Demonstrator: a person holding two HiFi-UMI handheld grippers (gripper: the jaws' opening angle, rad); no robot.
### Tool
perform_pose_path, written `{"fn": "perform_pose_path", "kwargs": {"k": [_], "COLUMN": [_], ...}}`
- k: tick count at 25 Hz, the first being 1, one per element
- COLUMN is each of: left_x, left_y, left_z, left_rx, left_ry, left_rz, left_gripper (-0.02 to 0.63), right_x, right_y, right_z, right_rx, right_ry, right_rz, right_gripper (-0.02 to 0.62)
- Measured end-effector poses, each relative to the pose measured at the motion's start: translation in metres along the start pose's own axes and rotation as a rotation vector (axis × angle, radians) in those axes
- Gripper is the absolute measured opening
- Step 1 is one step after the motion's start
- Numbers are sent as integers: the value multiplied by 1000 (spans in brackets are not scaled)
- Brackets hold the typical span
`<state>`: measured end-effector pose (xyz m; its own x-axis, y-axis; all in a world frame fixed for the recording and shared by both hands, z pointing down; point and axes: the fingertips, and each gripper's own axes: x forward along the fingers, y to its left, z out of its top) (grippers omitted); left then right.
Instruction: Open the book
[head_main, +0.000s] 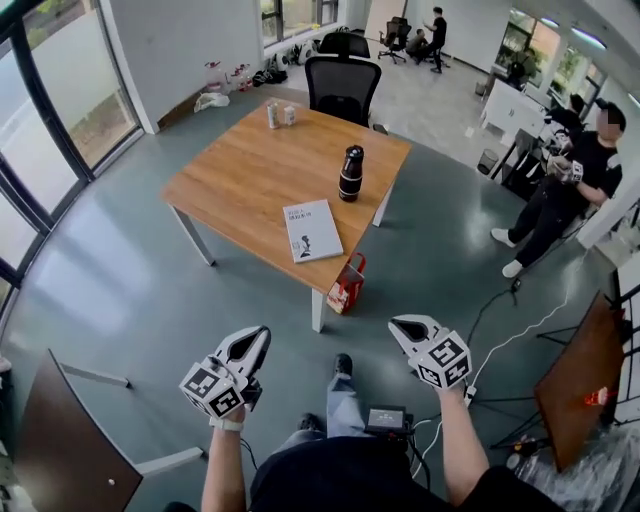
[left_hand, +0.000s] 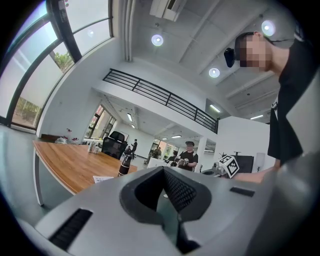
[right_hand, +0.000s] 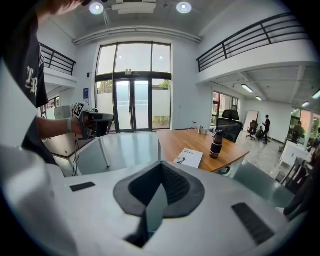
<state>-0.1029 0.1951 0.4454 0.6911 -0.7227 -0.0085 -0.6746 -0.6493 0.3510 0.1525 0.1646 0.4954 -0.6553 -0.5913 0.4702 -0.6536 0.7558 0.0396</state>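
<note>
Standing back from the table (head_main: 250, 170), nothing touched yet: the closed book (head_main: 312, 230) lies flat by the near edge, well apart from the left gripper (head_main: 256, 338) and right gripper (head_main: 404, 326), both with jaws together and empty. The next move probably means crossing the open floor and parting the jaws at the cover's free edge. The bottle (head_main: 351, 172) stands near the book, and a red bag (head_main: 347, 285) sits by the table leg.

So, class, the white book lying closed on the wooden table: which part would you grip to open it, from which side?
The book lies flat and closed on the table, print upright toward the person, suggesting a left spine. So grip the front cover at its free long edge, likely the right one in the head view, coming from the right, clear of the bottle.
</note>
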Motion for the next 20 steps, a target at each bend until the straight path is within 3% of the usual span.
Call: {"fn": "perform_pose_path", "kwargs": {"k": [20], "left_x": [156], "left_y": [79], "left_z": [48], "left_rx": [53], "left_ry": [13], "left_rz": [-6], "left_gripper": [6], "right_x": [77], "right_y": [-156], "right_z": [40], "right_rx": [36], "right_ry": [-49], "right_rz": [15], "right_gripper": [-14]}}
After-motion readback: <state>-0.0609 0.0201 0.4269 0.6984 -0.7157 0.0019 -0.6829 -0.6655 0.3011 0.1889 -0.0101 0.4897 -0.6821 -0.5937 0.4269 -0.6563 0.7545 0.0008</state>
